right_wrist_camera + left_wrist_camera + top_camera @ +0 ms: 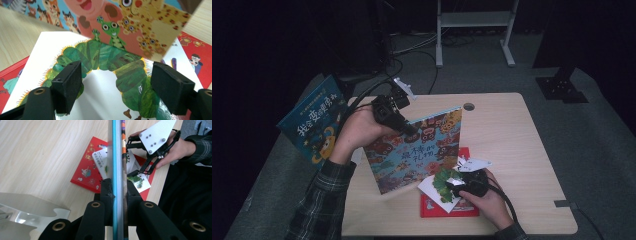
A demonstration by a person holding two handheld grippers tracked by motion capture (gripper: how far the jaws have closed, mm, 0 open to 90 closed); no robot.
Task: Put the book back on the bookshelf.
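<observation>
1. In the middle of the high view, our left gripper (404, 125) is clamped on the top edge of the tall, colourful animal-cover picture book (414, 150), so it stands tilted on its bottom edge on the light wooden table (512, 145). Looks like it's being lifted off the pile.
2. Lower centre, our right gripper (452, 184) hovers over the white caterpillar-cover book (100, 85), jaws apart and gripping nothing, probably steadying it.
3. That white one lies on the flat red book (464, 207).
4. At the left edge, a blue book (314, 122) rests off the table, looks like already set aside.
</observation>
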